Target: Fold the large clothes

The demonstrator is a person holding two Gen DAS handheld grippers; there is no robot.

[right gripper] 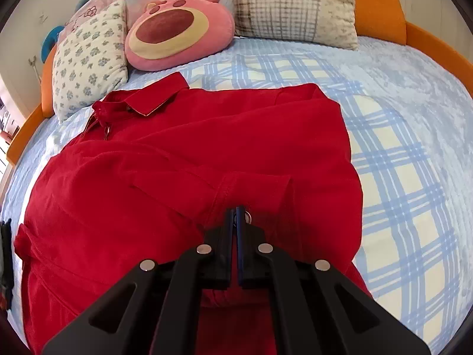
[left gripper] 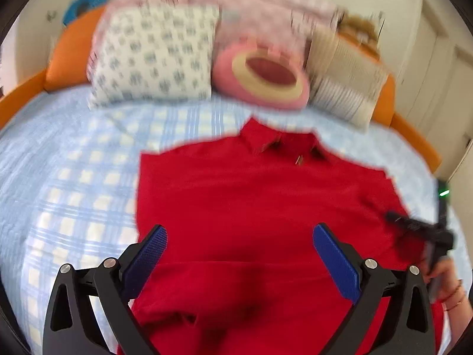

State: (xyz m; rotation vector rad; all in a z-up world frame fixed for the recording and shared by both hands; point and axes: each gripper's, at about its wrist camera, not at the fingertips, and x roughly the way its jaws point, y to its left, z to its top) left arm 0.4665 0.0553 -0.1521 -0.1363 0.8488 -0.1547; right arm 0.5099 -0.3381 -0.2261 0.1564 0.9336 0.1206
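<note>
A red collared shirt [left gripper: 251, 195] lies spread on the bed, collar [right gripper: 147, 100] toward the pillows, with one sleeve folded across its body. My left gripper [left gripper: 240, 230] hangs open above the shirt's lower part, nothing between its blue pads [left gripper: 337, 263]. My right gripper [right gripper: 236, 211] is shut, its tips pinching the red cloth at the sleeve cuff [right gripper: 257, 186]. In the blurred left wrist view the right gripper [left gripper: 414, 224] shows as a dark shape at the shirt's right edge, held by a hand [left gripper: 446, 284] with bracelets.
The bed has a blue plaid sheet [right gripper: 399, 148] and an orange frame [right gripper: 381, 3]. A flowered pillow [right gripper: 88, 59], a pink bear cushion [right gripper: 177, 29] and a patchwork pillow [right gripper: 295, 9] line the head end. Pale walls and doors [left gripper: 437, 74] stand to the right.
</note>
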